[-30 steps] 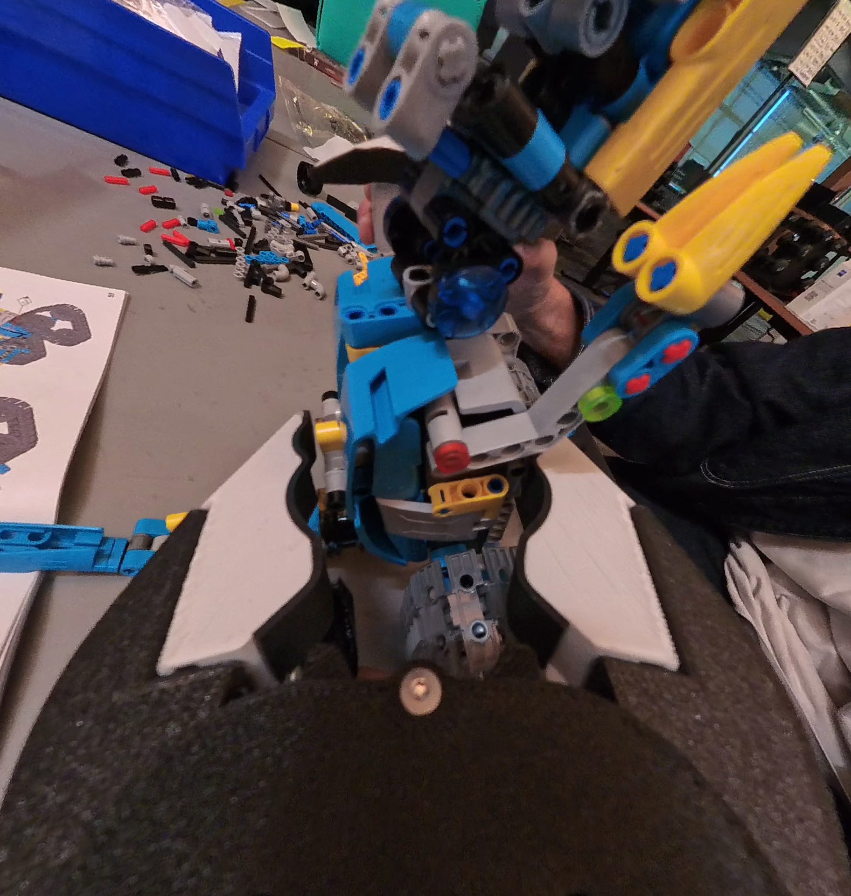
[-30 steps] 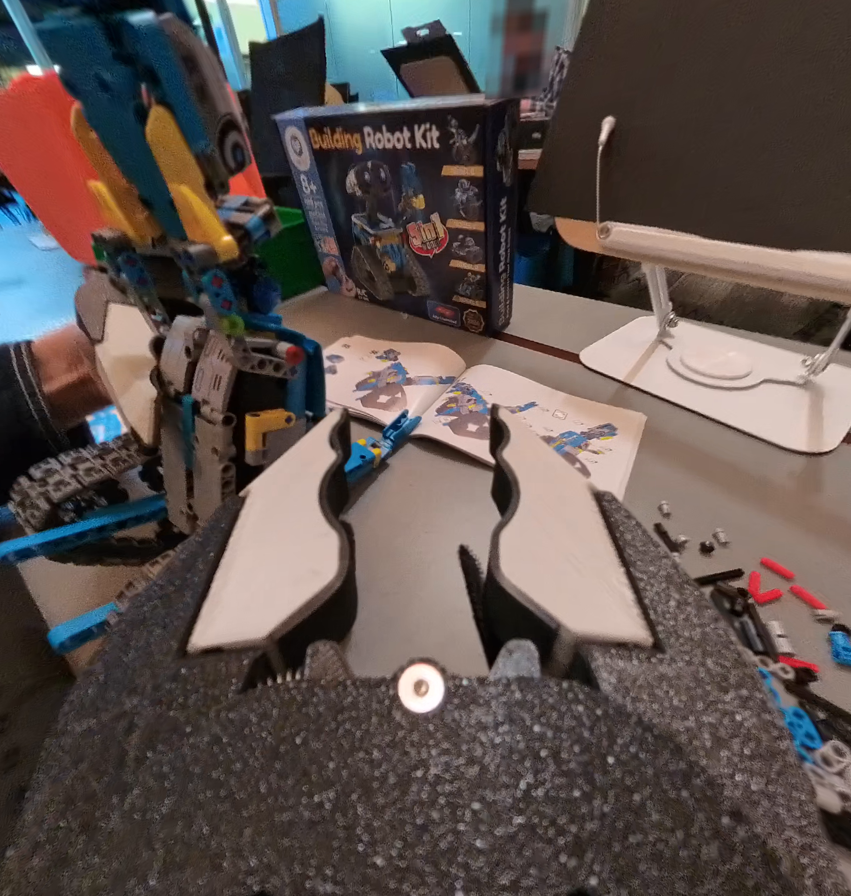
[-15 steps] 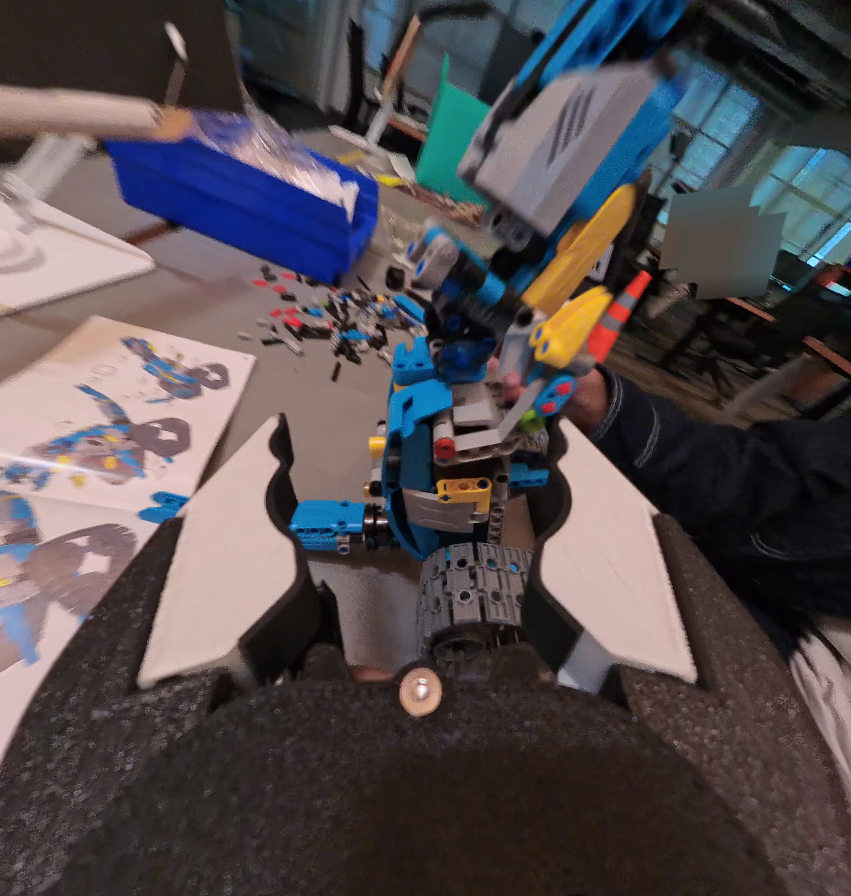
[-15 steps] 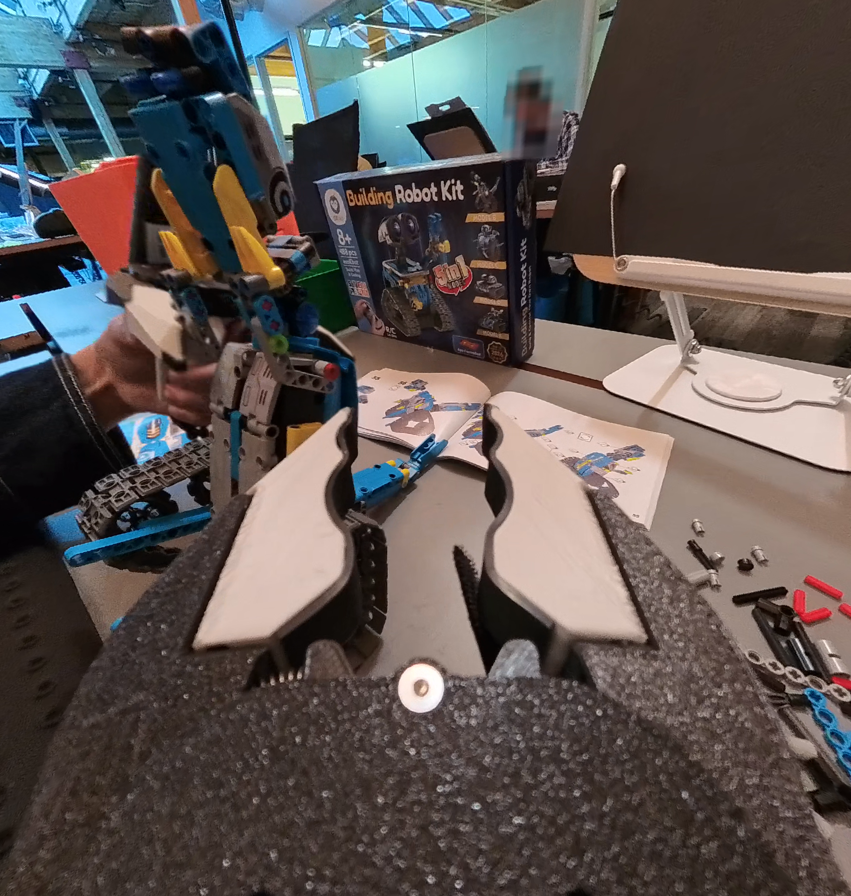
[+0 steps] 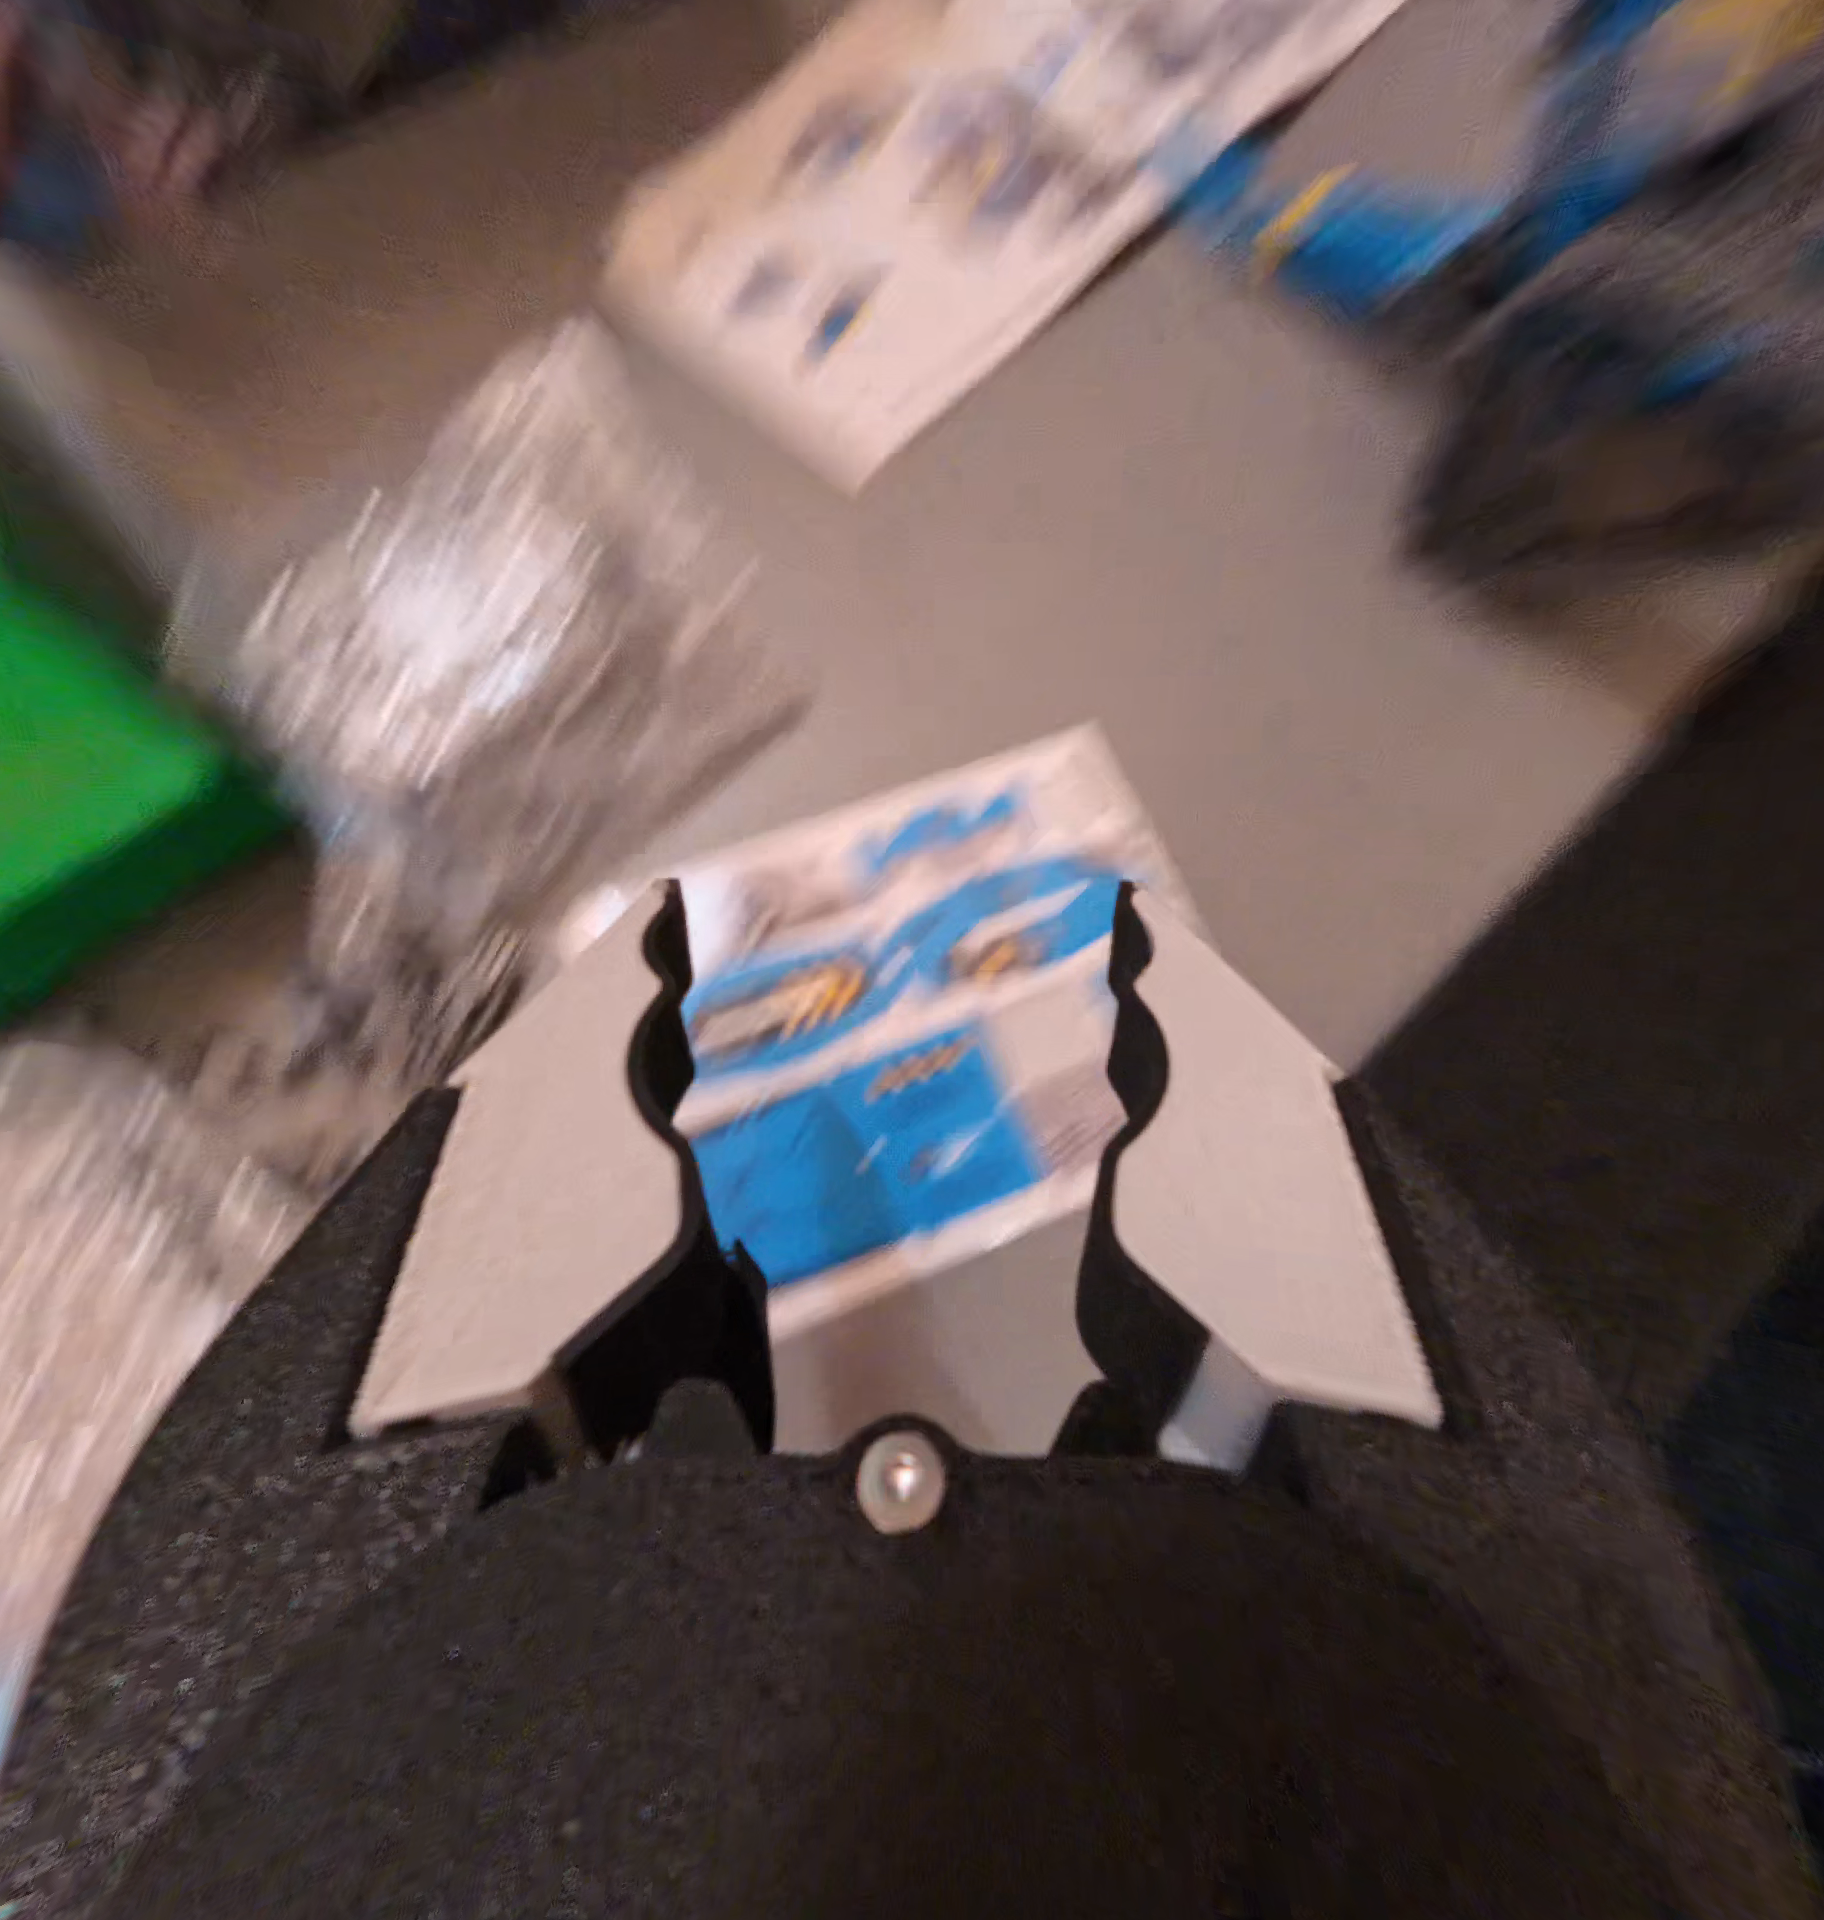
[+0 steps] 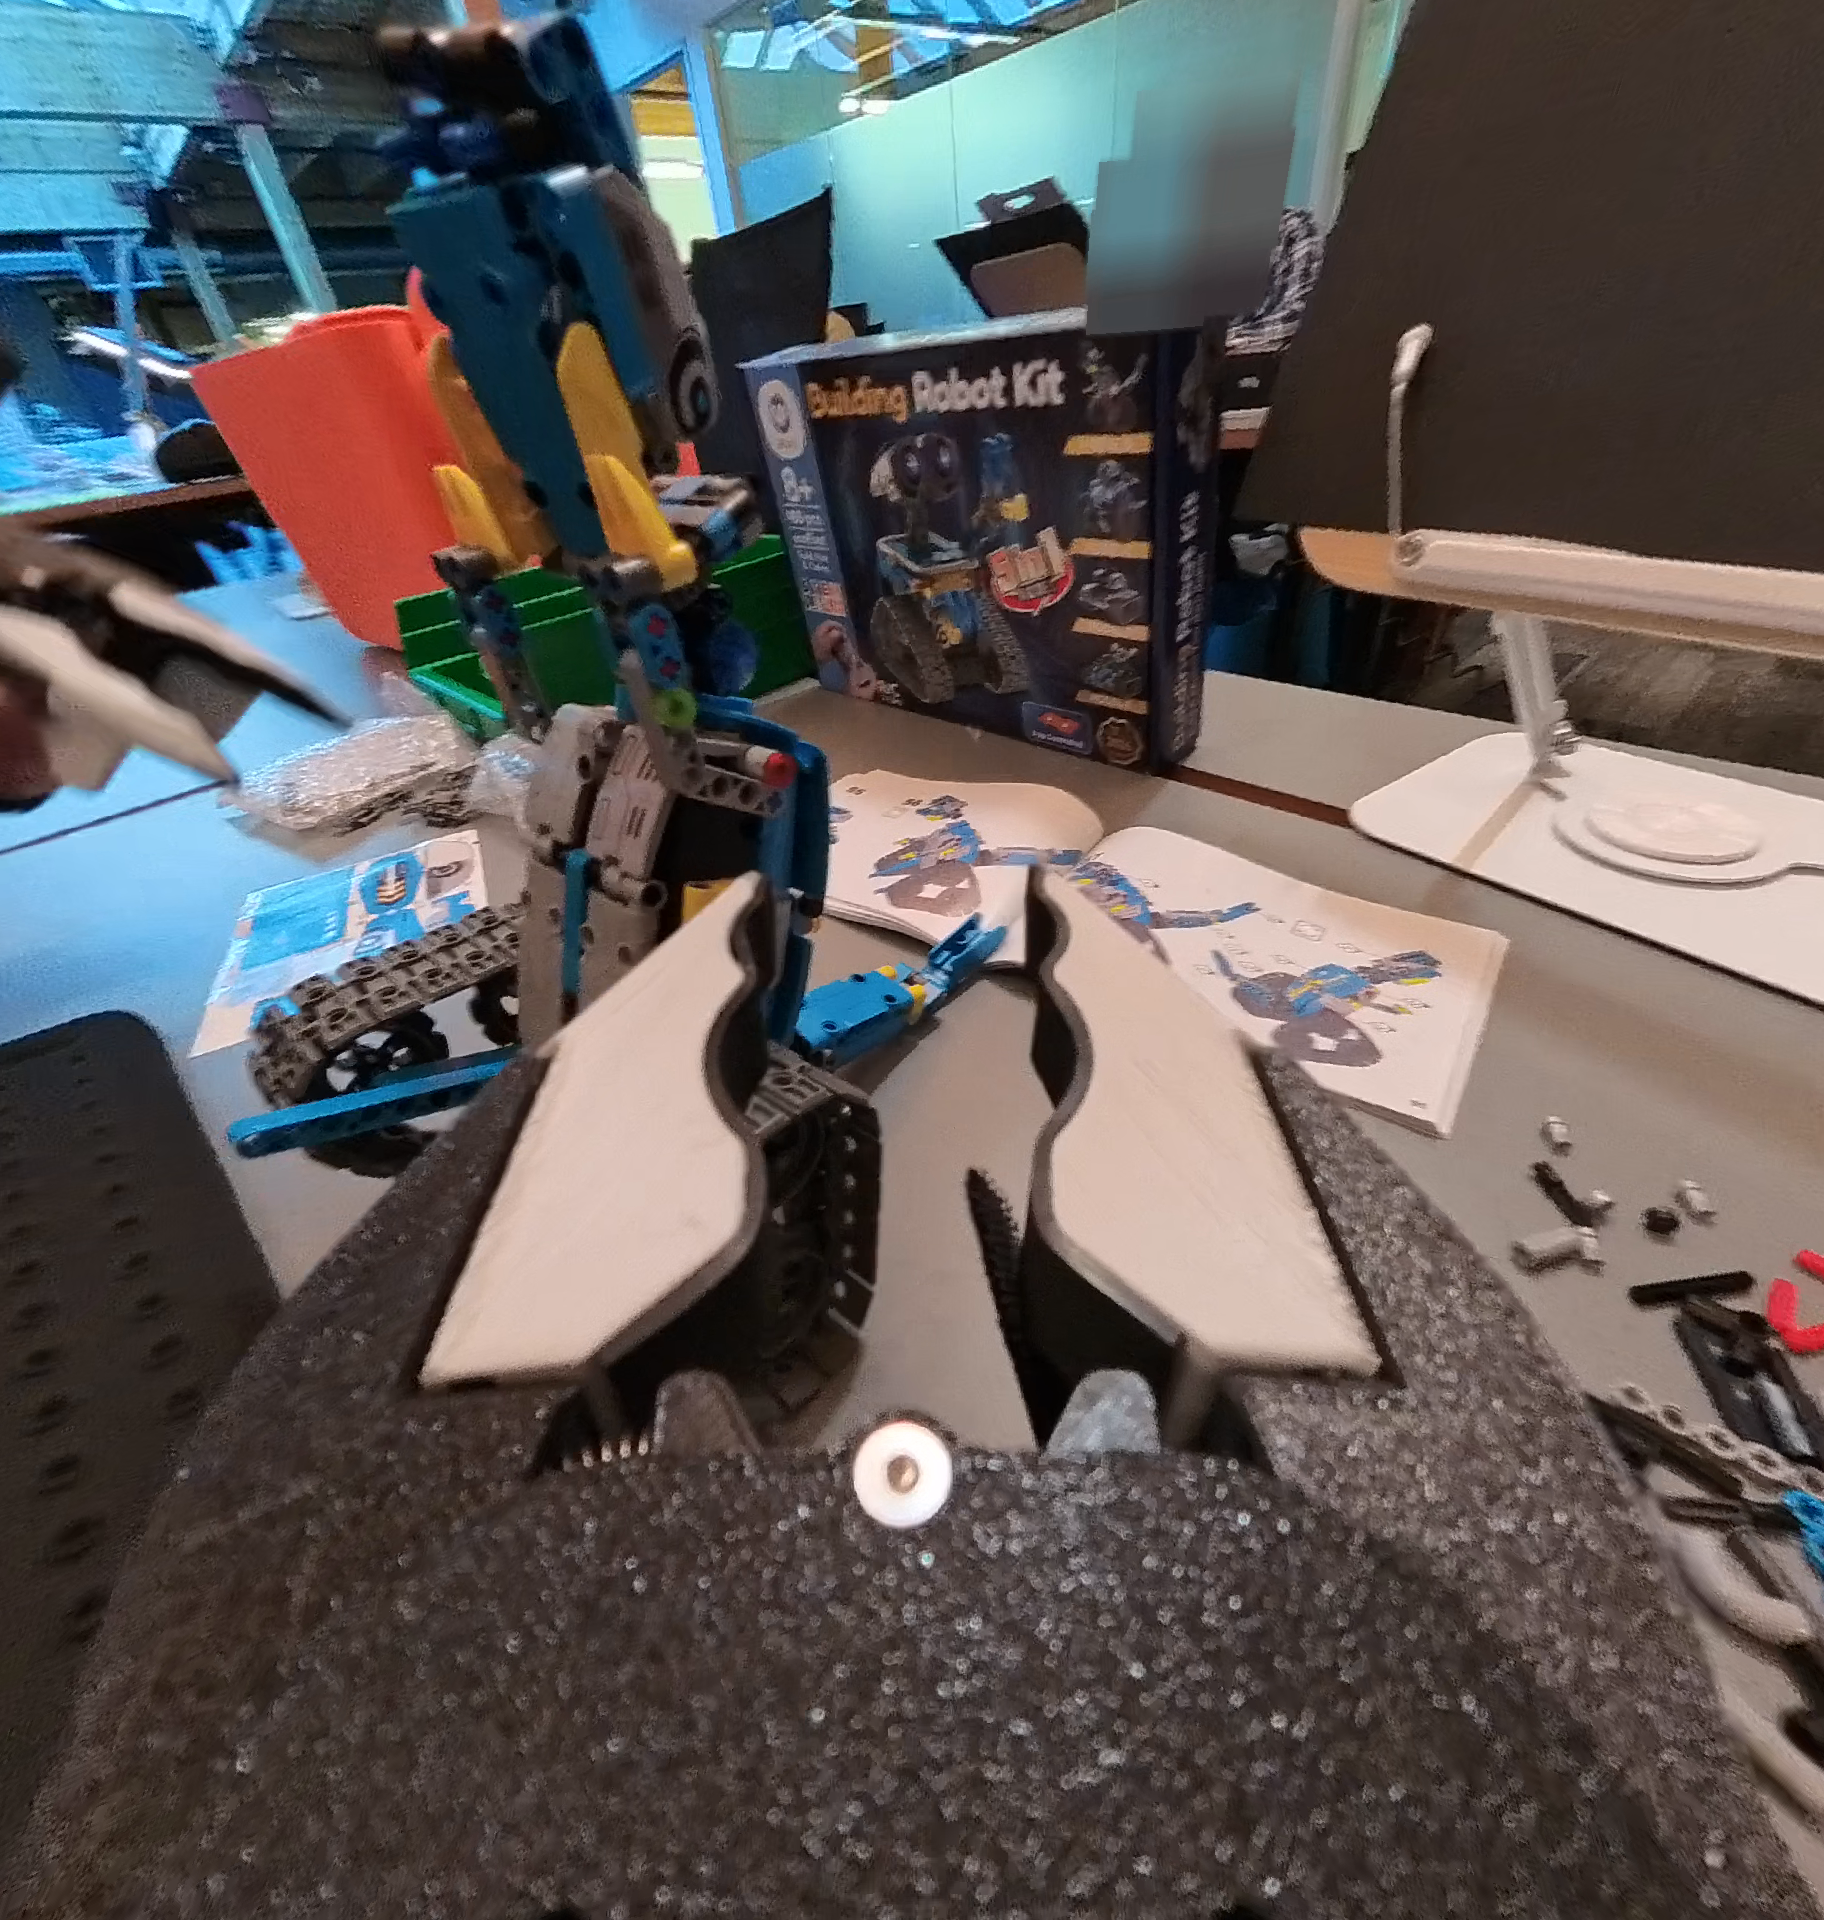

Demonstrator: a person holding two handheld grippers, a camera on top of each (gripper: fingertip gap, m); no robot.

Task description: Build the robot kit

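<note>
On the counter [image 6: 1147,790], just left of the right tool [image 6: 892,894], the brick robot model [image 6: 617,727] stands upright, long axis vertical, tracks toward the open booklet [image 6: 1178,914]. Right tool released, empty, nearer. Left tool [image 5: 892,904] released, empty, over a blue leaflet [image 5: 887,1091], left of the model.

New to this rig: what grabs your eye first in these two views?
The tall blue, grey and yellow toy robot on tank treads, standing on the grey table just left of the right gripper, whose fingers are spread empty. Behind it stands the dark kit box; the left wrist view is mostly motion blur.
</note>
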